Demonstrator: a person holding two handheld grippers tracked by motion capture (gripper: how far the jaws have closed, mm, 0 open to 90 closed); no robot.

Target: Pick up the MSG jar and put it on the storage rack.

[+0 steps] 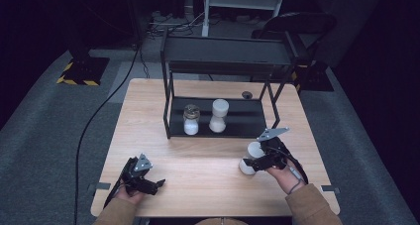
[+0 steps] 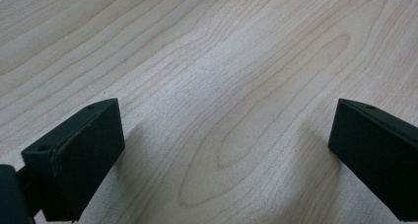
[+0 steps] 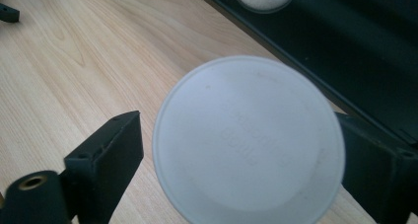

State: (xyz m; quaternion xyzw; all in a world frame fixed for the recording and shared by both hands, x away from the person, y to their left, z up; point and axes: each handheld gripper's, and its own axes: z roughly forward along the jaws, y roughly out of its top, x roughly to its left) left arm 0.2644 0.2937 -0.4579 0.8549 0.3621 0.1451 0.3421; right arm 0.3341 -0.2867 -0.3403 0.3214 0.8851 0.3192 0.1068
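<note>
High overhead forward; finger cameras close above shared table (image 1: pixel 208 160).

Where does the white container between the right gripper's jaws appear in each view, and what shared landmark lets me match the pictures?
High view: the white container stands lower right on the wooden table, between the right gripper's jaws, in front of the black rack.
Left gripper view: bare tabletop between its own jaws; the container is not in it.
Right gripper view: its round white lid at centre.
Shared landmark: the rack's black bottom shelf, upper right in the right gripper view.
</note>
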